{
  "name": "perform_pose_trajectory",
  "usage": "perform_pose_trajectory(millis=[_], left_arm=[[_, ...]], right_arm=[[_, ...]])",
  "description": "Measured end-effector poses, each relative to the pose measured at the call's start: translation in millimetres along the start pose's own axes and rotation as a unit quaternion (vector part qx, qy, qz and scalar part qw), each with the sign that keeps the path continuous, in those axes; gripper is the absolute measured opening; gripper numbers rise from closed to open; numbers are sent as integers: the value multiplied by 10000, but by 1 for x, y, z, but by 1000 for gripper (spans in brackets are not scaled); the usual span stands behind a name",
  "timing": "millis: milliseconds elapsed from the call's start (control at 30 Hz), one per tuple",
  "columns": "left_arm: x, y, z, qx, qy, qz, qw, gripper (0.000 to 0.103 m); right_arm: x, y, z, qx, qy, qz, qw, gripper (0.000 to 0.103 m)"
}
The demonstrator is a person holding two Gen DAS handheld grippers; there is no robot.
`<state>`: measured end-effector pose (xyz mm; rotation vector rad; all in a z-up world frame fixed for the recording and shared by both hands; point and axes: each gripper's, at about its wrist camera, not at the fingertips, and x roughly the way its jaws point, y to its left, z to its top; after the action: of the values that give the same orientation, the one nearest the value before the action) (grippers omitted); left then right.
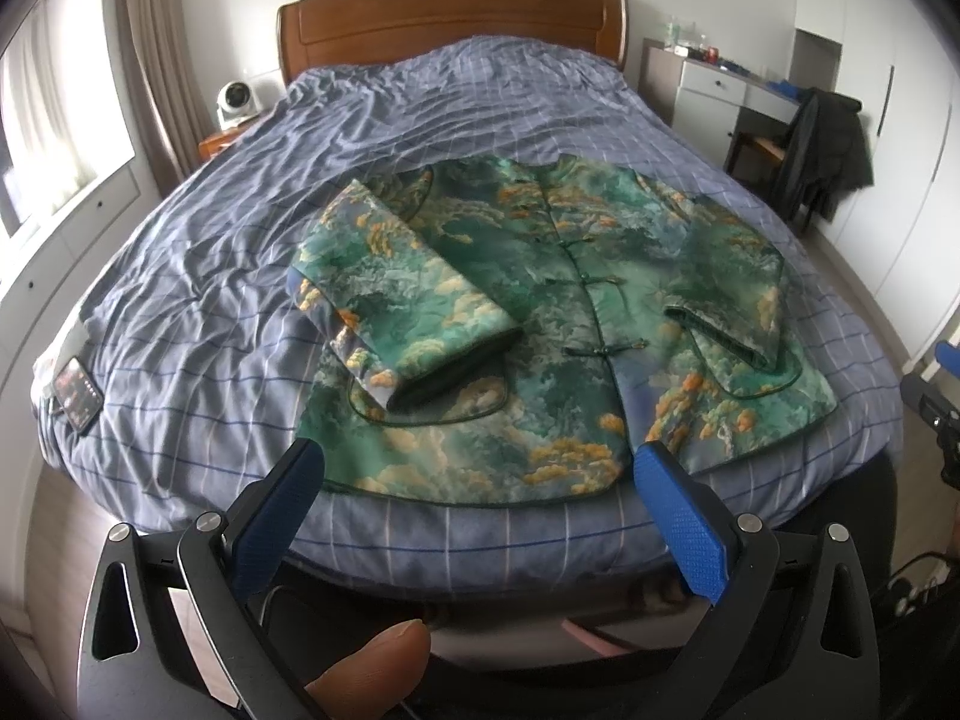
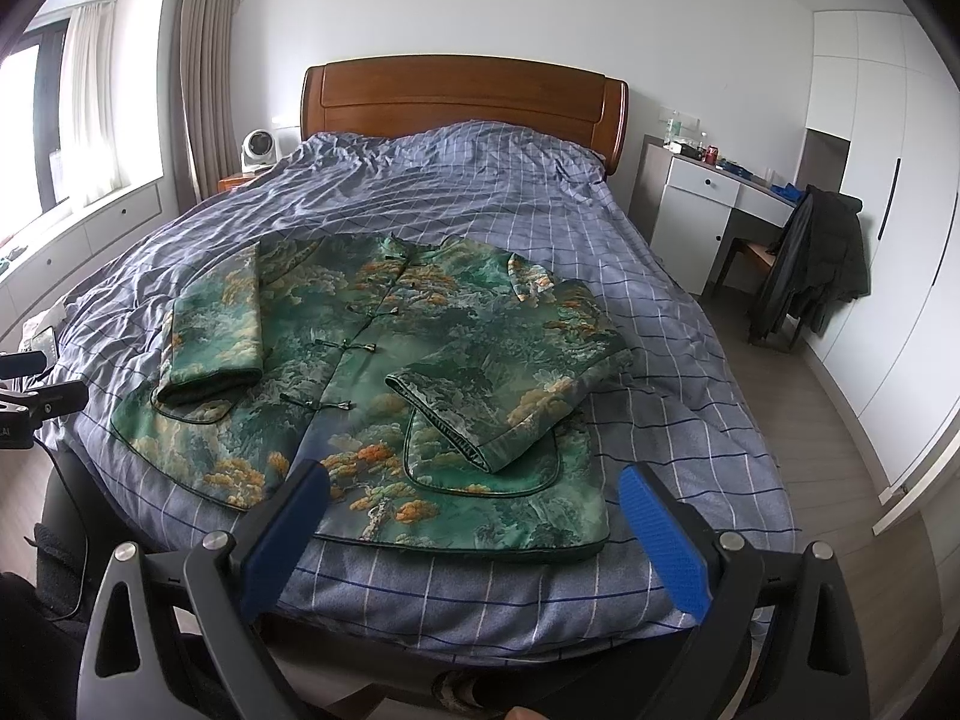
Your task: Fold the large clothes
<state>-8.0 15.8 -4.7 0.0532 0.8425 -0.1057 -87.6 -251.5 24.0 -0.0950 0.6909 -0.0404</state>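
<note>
Blue checked bed (image 2: 690,324) carries your green brocade jacket (image 2: 372,372) near its foot, both sleeves folded inward. Phone (image 1: 77,399) lies at the bed's left edge. Your left tool (image 1: 477,462) and right tool (image 2: 474,483) hover spread wide, empty.

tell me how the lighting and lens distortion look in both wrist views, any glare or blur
Left wrist view: window blown out to white, bed bowed by the fisheye, thumb soft up close. Right wrist view: even daylight, wardrobe edges curved, jacket sharp, dark vignette in the corners.
</note>
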Motion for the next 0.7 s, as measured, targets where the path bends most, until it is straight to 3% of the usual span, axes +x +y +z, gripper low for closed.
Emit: perform_pose_trajectory(millis=[700], left_arm=[[0,0,1,2,11,0,10000,103]], right_arm=[[4,1,-2,-14,37,9,10000,99]])
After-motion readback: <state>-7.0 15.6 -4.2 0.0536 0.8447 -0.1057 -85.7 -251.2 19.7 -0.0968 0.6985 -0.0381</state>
